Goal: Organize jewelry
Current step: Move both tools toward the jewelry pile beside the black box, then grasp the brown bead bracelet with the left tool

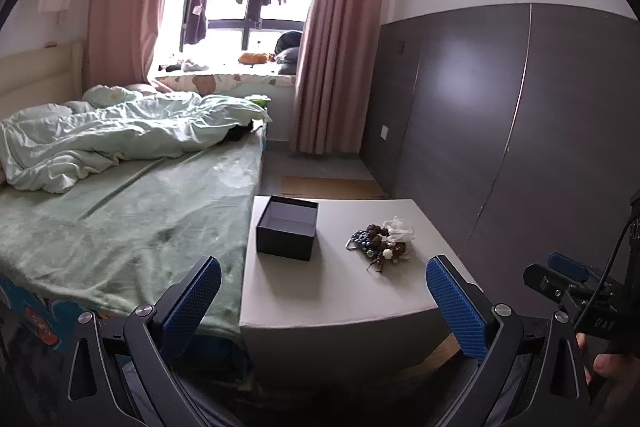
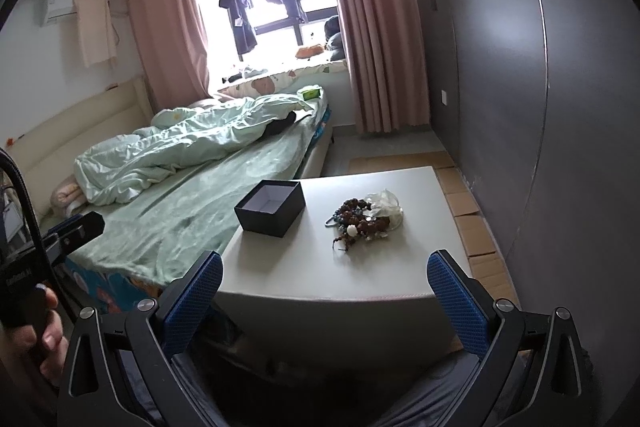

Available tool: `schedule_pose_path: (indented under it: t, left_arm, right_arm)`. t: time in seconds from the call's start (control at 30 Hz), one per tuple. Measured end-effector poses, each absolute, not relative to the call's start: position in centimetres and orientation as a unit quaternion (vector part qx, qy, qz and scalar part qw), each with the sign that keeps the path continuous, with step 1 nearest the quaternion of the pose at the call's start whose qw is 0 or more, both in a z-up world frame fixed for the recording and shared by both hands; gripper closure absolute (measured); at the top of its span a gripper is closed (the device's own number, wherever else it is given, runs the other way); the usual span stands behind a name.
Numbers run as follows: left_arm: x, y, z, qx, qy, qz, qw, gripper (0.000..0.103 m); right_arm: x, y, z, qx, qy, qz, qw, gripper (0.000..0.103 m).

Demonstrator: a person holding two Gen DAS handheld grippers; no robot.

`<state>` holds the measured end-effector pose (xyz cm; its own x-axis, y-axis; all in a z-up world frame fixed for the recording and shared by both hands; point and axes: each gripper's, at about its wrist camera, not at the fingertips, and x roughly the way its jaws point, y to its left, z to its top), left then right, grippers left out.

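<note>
Both the left gripper (image 1: 323, 301) and the right gripper (image 2: 325, 295) hang released and empty short of the near edge of the small grey table (image 2: 320, 267), so the task looks unstarted. The tangled heap of bead jewelry (image 2: 362, 218) lies right of centre in the right wrist frame, the open black box (image 2: 270, 207) near its left. Next likely calls for a fine pinch on one strand; the bed (image 2: 192, 203) abuts the table's left edge and the dark wardrobe (image 2: 560, 107) is near its right, approach from the front being free.

Bare tabletop (image 1: 340, 291) separates box (image 1: 287, 233) from jewelry pile (image 1: 382, 241) (well apart).
</note>
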<state>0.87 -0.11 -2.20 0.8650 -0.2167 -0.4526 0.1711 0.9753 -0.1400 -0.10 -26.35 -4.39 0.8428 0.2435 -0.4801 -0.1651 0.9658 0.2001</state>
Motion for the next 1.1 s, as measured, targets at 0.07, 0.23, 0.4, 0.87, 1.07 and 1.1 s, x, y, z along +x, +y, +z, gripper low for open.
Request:
schedule_pose_path:
  t: [0.07,0.23,0.4,0.87,1.07,1.1]
  left_arm:
    - [1.6,-0.8,-2.4,-0.05,0.245,-0.111,0.962,0.0]
    - [3.8,-2.7,-3.1,-0.042,0.264,-0.126,0.955,0.0]
    - [6.5,-4.3,-4.0,-0.048,0.284,-0.147,0.946,0.002]
    - [16.2,-9.6,-8.0,-0.051,0.356,-0.195,0.912,0.021]
    - [20.4,-10.9,-9.8,-0.053,0.388,-0.203,0.898,0.028]
    - [21.0,-11.1,-10.3,-0.053,0.394,-0.204,0.894,0.03]
  right_arm:
    - [0.3,-26.8,-4.5,0.078,0.261,0.106,0.956,0.0]
    - [1.6,-28.3,-5.4,0.081,0.275,0.098,0.953,0.0]
    - [3.3,-30.5,-6.9,0.093,0.289,0.088,0.949,0.0]
    - [9.8,-35.1,-10.9,0.13,0.343,0.071,0.927,0.003]
    - [13.2,-36.4,-13.1,0.157,0.374,0.078,0.911,0.016]
    - [13.8,-36.5,-13.4,0.163,0.377,0.08,0.908,0.018]
